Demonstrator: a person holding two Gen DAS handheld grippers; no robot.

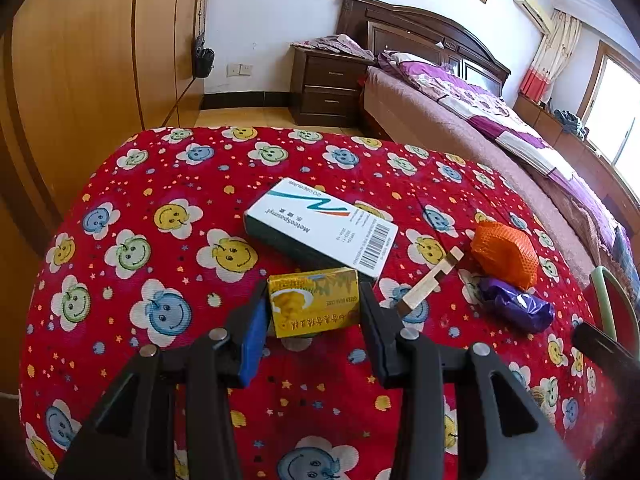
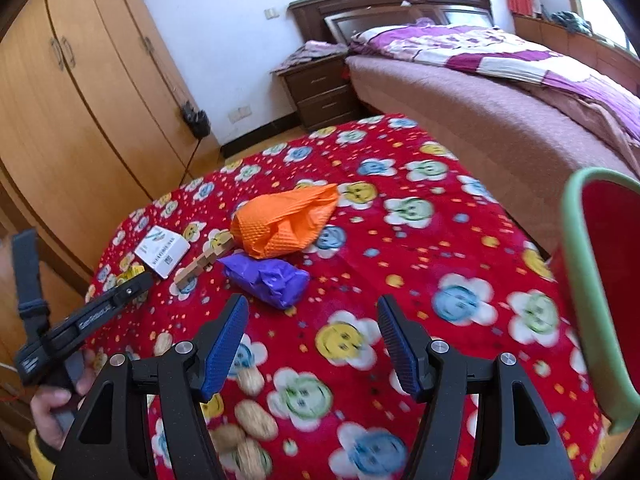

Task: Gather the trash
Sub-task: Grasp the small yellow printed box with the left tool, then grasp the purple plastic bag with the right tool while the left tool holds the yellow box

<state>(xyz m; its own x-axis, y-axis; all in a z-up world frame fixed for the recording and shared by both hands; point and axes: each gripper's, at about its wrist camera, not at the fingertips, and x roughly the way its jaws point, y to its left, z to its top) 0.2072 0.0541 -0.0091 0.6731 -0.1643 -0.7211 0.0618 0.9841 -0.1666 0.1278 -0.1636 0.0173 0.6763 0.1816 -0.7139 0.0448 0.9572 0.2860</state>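
Lying crosswise between left tongs (image 1: 314, 312), yellow box (image 1: 314, 304), clamped

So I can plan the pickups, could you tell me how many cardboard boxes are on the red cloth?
2: a yellow box between the left gripper's fingers, and a white box just beyond it. Others may be hidden.

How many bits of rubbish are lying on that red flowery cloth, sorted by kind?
Cardboard boxes: 2, the white box and the yellow box, which sits between the left gripper fingers.
Crumpled wrappers: 2, the orange wrapper and the purple wrapper.
Wooden pieces: 1, the wooden piece.
Peanuts: several near the right gripper, too blurred to count.
Total: 5, peanuts aside.
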